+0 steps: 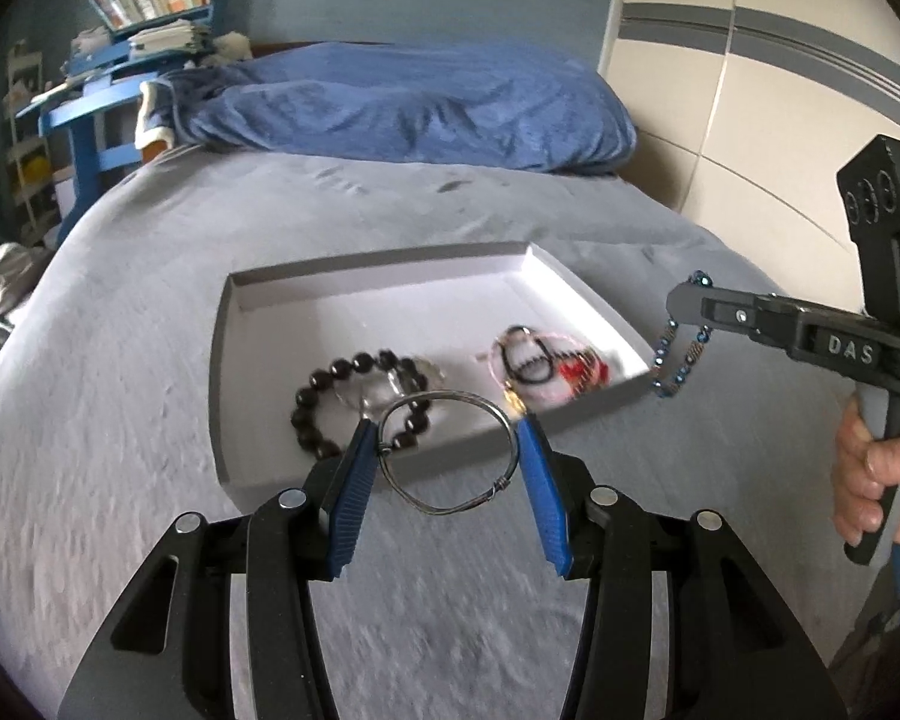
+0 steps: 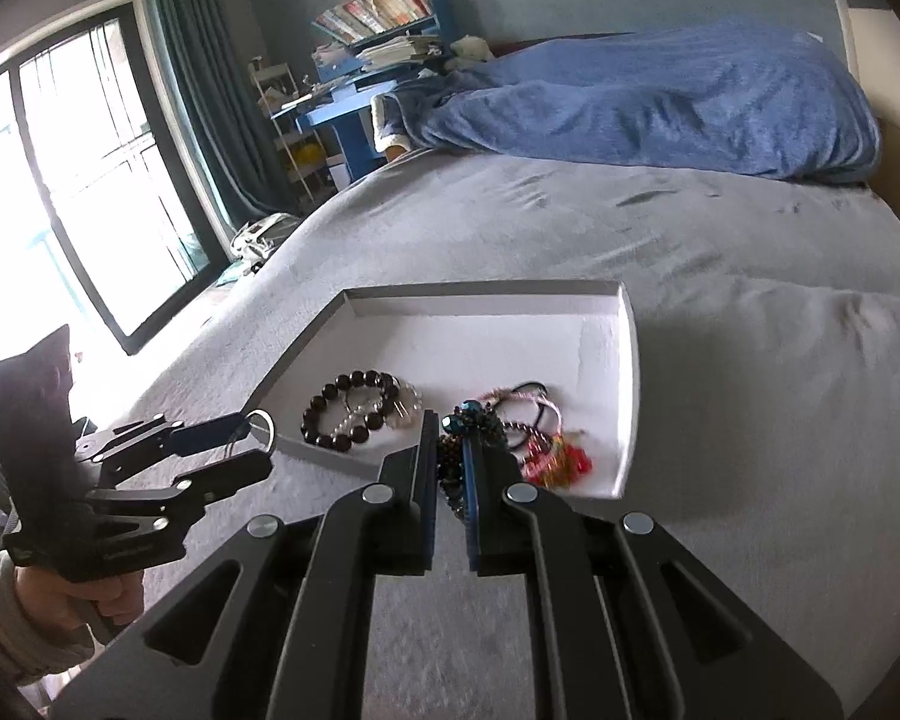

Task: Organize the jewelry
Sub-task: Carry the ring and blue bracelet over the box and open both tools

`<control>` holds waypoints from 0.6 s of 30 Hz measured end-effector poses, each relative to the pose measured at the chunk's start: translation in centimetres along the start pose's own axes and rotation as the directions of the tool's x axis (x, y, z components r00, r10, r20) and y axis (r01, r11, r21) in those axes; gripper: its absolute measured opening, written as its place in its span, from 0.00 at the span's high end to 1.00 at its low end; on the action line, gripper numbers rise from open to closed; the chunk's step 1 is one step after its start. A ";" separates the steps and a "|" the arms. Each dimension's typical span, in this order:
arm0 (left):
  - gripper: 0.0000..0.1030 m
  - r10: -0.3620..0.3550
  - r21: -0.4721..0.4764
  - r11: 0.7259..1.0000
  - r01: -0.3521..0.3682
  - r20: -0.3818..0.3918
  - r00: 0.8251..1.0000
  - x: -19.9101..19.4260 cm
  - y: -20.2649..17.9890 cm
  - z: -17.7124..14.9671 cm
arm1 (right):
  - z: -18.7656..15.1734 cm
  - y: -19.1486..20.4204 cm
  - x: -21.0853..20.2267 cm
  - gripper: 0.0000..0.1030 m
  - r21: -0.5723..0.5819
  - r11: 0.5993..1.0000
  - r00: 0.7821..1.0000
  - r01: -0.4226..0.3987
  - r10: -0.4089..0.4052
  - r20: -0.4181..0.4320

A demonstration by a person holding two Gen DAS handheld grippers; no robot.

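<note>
A shallow white tray lies on the grey bed, also in the right wrist view. It holds a black bead bracelet with a clear bead bracelet, and a pink, black and red tangle of cords. My left gripper grips a thin silver wire bangle across its width, just over the tray's near edge. My right gripper is shut on a blue and bronze bead bracelet, which hangs beside the tray's right edge in the left wrist view.
The grey bed spreads all around the tray. A blue blanket lies heaped at the bed's far end. A blue desk with books stands far left. A glass door is on the left, a wardrobe on the right.
</note>
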State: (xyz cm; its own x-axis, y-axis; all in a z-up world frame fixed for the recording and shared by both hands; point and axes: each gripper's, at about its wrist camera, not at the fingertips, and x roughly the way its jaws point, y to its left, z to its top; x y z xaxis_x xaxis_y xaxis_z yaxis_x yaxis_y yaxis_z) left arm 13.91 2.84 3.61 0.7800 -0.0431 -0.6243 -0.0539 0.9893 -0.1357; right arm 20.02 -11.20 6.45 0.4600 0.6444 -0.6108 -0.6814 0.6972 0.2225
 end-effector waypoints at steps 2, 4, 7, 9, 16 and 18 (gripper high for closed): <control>0.52 0.005 -0.007 1.000 -0.005 -0.002 1.000 0.5 0.3 0.4 | 0.6 0.3 0.5 0.93 -0.010 1.000 1.000 -0.002 0.002 -0.009; 0.52 0.017 -0.005 1.000 -0.017 -0.007 1.000 1.1 0.4 0.8 | 1.0 0.5 1.1 0.93 -0.020 1.000 1.000 -0.001 0.001 -0.018; 0.52 0.032 -0.003 0.999 -0.032 -0.014 0.999 2.2 0.6 1.4 | 1.6 1.3 2.3 0.93 -0.040 0.999 0.999 -0.008 0.006 -0.032; 0.52 0.041 -0.001 0.999 -0.041 -0.019 0.999 2.7 0.7 1.6 | 1.8 1.8 3.1 0.93 -0.059 0.998 0.999 -0.011 0.008 -0.048; 0.52 0.087 0.033 0.996 -0.085 -0.062 0.994 5.5 1.2 2.0 | 1.7 2.9 6.5 0.93 -0.099 0.995 0.993 -0.019 0.008 -0.114; 0.52 0.097 0.045 0.995 -0.094 -0.073 0.993 6.1 1.3 2.0 | 1.6 2.8 7.1 0.93 -0.106 0.994 0.992 -0.022 0.008 -0.126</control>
State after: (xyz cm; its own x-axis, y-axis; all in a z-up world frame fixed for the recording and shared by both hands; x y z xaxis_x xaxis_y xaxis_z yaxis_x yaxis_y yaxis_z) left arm 19.86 4.17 1.12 0.7238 0.0429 -0.6887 -0.0986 0.9942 -0.0417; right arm 22.26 -4.19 3.95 0.3786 0.6055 -0.7000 -0.7481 0.6455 0.1537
